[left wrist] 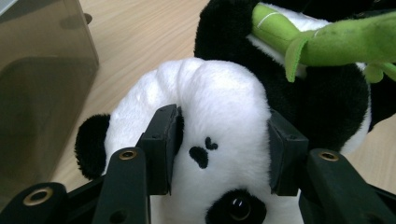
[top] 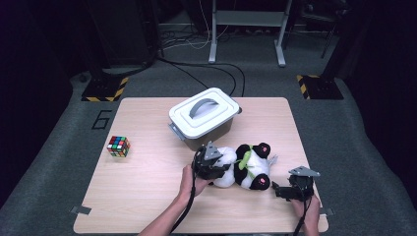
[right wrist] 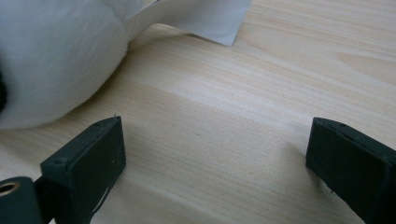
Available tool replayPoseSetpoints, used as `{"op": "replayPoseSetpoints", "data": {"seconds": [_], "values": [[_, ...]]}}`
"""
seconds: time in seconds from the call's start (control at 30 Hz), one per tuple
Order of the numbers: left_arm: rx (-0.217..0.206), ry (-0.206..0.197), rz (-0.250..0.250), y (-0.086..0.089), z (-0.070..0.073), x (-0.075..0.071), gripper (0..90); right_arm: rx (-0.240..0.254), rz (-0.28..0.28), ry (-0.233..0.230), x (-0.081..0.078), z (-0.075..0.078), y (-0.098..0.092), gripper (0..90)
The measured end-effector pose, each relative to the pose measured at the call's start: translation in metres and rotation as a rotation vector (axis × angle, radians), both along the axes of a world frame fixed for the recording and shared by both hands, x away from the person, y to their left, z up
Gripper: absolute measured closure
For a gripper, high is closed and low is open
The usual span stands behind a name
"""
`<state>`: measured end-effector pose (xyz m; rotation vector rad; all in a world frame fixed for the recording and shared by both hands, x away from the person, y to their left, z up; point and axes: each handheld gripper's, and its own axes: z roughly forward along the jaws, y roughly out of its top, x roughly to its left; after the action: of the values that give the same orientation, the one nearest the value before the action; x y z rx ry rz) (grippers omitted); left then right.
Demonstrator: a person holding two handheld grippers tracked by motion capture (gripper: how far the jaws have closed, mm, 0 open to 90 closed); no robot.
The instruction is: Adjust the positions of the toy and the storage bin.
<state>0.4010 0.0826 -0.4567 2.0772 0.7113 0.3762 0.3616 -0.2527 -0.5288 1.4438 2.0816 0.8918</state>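
Nearest the camera in the high view, two forearms come in over the near edge of the table, each hand holding one gripper. The right gripper sits near the near right corner, low over the wood, pointing toward the table's left edge. In the right gripper view its two black jaws stand wide apart with bare wood between them, holding nothing; the panda's white plush lies just beyond the left jaw, and a white fabric tag lies flat on the wood farther off.

The left gripper is right of the table's centre, a little toward the near edge. In the left gripper view its jaws press into both sides of the head of the one plush panda, closed on it; the white plush bulges between the pads, with the nose and one eye showing below.

The panda lies on its side between the two grippers, with a green bamboo piece across its body.

There is one grey storage box with a white handled lid, shut, toward the far edge near the middle, just beyond the panda. One colour puzzle cube stands near the left edge, well apart from everything else.
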Motion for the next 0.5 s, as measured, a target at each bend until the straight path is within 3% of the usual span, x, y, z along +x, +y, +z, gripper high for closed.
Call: {"op": "replayPoseSetpoints", "data": {"seconds": [0.1,0.5], "values": [[0.008,0.003,-0.024,0.005,0.002,-0.003,52.1,0.001,-0.001,0.0,0.0,0.0,0.0,4.1],[0.007,0.045,-0.043,0.038,0.006,-0.022,51.7,0.001,-0.001,-0.001,0.0,0.0,0.0,4.3]]}}
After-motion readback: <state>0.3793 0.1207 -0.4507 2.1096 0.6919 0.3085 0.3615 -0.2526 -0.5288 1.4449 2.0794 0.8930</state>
